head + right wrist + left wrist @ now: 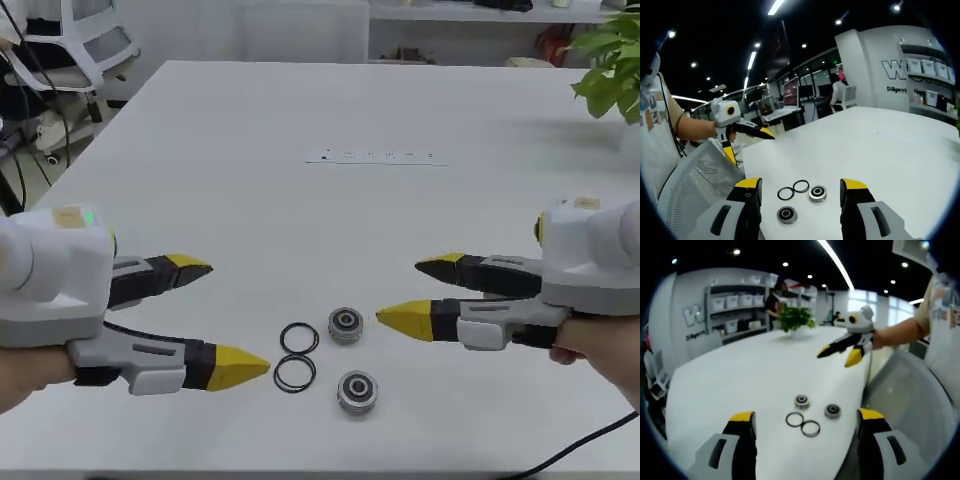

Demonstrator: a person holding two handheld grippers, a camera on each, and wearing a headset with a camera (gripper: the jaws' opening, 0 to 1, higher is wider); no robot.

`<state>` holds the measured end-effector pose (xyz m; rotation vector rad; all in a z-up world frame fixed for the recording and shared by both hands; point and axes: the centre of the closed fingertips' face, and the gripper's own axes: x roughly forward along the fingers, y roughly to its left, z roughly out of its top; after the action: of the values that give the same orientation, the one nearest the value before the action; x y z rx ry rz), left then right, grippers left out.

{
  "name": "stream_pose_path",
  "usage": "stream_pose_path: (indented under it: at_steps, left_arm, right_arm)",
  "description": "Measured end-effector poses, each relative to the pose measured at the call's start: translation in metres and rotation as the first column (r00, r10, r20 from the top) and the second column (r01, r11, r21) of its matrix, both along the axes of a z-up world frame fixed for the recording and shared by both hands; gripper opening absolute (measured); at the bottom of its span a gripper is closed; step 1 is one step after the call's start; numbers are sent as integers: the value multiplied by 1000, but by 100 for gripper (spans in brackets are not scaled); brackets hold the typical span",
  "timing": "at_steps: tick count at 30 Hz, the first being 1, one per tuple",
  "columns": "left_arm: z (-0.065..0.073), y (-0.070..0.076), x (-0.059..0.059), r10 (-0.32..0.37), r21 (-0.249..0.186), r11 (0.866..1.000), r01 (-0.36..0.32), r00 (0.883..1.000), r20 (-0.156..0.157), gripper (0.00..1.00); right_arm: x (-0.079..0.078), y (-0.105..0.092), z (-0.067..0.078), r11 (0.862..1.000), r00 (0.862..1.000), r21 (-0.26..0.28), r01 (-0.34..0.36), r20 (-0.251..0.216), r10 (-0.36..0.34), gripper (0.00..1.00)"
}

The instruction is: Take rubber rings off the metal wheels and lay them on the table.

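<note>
The left hand-held gripper (232, 317) and right hand-held gripper (400, 292) gape empty. Two rings (299, 338) lie on the bench (400, 200) beside the wheels (346, 325); a careless jaw sweep could flick them away.

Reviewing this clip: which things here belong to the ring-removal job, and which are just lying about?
Job: far metal wheel, near metal wheel, far rubber ring, near rubber ring, table, left gripper, right gripper.
Lying about: socket strip, potted plant, office chair.
</note>
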<state>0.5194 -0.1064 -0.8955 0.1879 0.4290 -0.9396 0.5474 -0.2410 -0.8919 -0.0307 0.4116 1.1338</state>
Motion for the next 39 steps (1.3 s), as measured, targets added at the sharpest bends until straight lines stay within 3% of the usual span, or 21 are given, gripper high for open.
stream_pose_path:
  at_steps: [5, 13, 16, 26, 34, 39]
  left_arm:
    - [6, 4, 0, 16, -16, 1000, -16, 1000, 4, 84]
    - [4, 9, -8, 29, -11, 1000, -29, 1000, 0, 85]
    - [4, 11, -10, 34, -10, 999, -34, 999, -2, 85]
    - [4, 11, -20, 45, -10, 999, -45, 999, 2, 88]
    - [1, 13, -29, 47, 10, 999, -47, 999, 3, 89]
    - [4, 16, -28, 60, 7, 998, -60, 998, 8, 89]
  right_arm:
    - [-7, -14, 0, 1000, 1000, -16, 20, -8, -20, 66]
    - [-18, -33, -2, 997, 999, -70, 45, 29, -43, 76]
    - [-24, -36, -3, 996, 998, -70, 52, 32, -50, 78]
    - [-42, -47, -14, 987, 997, -150, 52, 61, -44, 84]
    - [-43, -53, -15, 987, 996, -146, 72, 55, -65, 85]
    - [-44, -54, -14, 987, 996, -138, 78, 47, -72, 86]
